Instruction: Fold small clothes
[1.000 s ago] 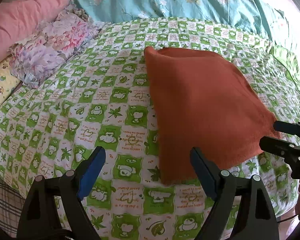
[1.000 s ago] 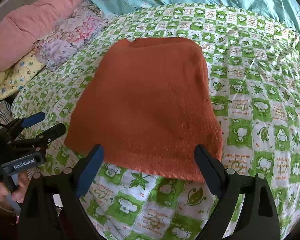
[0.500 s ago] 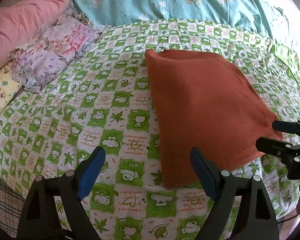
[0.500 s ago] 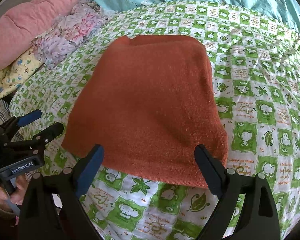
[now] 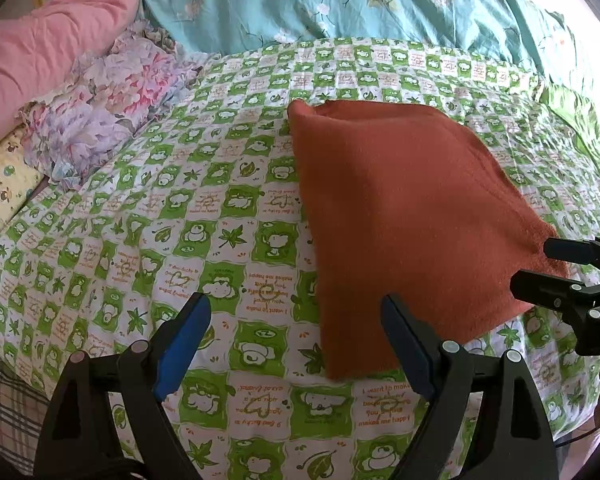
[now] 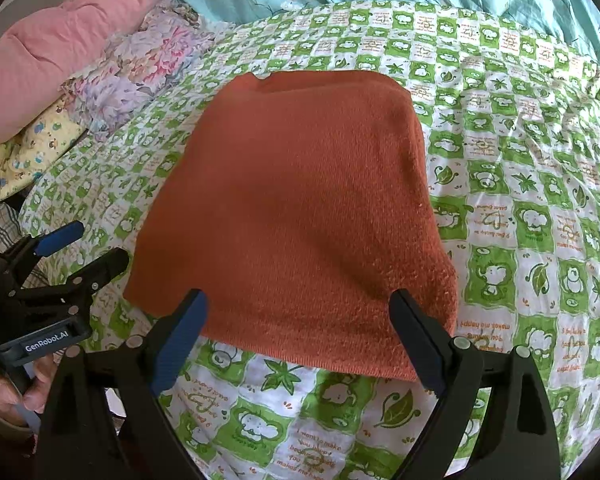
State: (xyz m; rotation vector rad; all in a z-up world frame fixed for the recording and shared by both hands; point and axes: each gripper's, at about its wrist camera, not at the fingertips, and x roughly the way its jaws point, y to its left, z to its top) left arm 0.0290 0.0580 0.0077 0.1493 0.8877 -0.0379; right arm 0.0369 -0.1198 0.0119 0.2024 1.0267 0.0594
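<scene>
A rust-orange cloth (image 5: 400, 220) (image 6: 296, 208) lies folded flat on the green-and-white checked bedspread (image 5: 180, 220). My left gripper (image 5: 296, 344) is open, hovering over the spread just off the cloth's near left corner, its right finger (image 5: 408, 344) above that corner. My right gripper (image 6: 300, 336) is open too, its fingers straddling the cloth's near edge without touching it. Each view shows the other gripper: the right one (image 5: 556, 272) at the cloth's right corner, the left one (image 6: 84, 248) at the cloth's left corner.
Pillows line the far left: a pink one (image 5: 40, 48), a floral one (image 5: 108, 104) and a yellow printed one (image 5: 0, 184). A teal floral duvet (image 5: 380, 4) rises behind the bedspread. A hand (image 6: 8, 392) holds the left gripper's handle.
Both grippers have drawn back slightly toward the near edge of the bed, so the cloth sits a little farther away. The cloth itself has not moved; both stay open.
</scene>
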